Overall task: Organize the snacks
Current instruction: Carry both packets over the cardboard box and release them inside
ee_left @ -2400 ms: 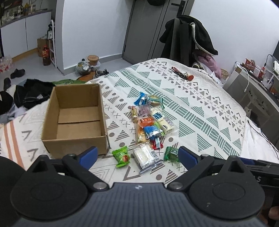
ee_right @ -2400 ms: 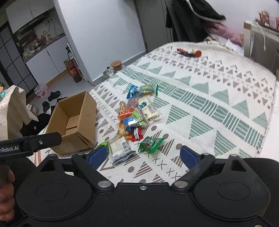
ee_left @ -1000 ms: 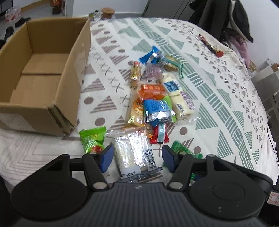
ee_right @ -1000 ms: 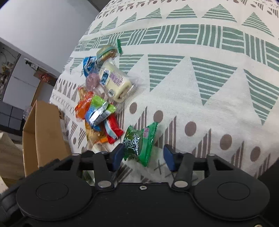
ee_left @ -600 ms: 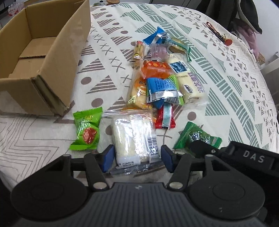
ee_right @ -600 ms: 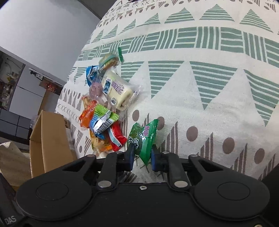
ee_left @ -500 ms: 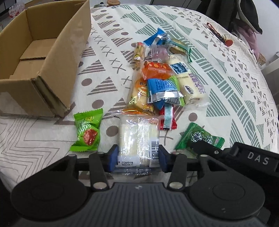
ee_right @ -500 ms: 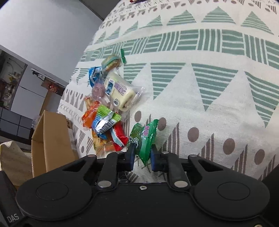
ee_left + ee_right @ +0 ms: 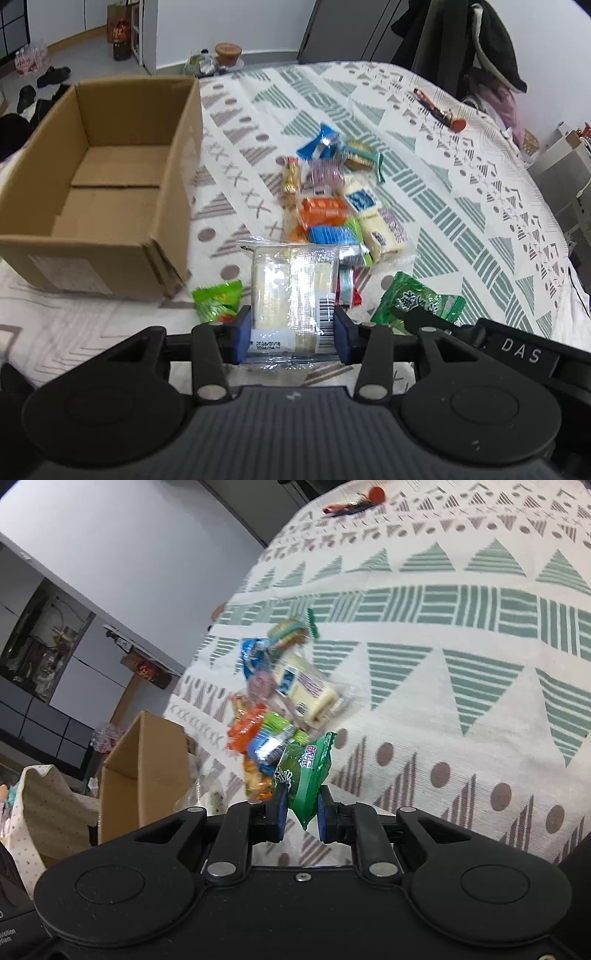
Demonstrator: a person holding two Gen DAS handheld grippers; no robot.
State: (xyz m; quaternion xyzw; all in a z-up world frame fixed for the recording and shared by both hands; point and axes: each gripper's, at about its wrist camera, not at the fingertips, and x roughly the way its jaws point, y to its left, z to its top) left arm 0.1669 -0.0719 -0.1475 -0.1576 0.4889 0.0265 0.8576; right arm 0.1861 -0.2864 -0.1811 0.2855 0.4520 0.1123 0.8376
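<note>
- Bedroom scene: a bed (image 9: 461, 206) covered with a white spread patterned in green and grey triangles, stripes and dots fills both views; a grey floor, white walls and a dark coat on a rack lie behind it.
- An open, empty cardboard box (image 9: 99, 192) sits on the spread at about 10 o'clock in the left wrist view, flaps up, its inside bare.
- A loose pile of snacks (image 9: 332, 206) lies at about 12 o'clock from the left gripper, just right of the box: blue, orange, purple and pale yellow wrappers overlapping one another.
- The left gripper (image 9: 291, 334) is clenched on a clear packet of pale wafers (image 9: 293, 291); its blue pads press the packet's two long edges near the barcode end, and the packet stands out forward over the spread.
- A bright green candy pack (image 9: 216, 299) lies on the spread at 11 o'clock, just beside the left pad, near the box corner.
- The right gripper (image 9: 301, 812) is squeezed tight on a dark green snack bag (image 9: 304, 771), which stands upright on edge between the pads; in the left wrist view the same bag (image 9: 417, 301) shows at 2 o'clock in front of a black bar lettered "DAS".
- A red-tipped object (image 9: 439, 110) lies far off on the spread at 1 o'clock, well apart from the pile.
</note>
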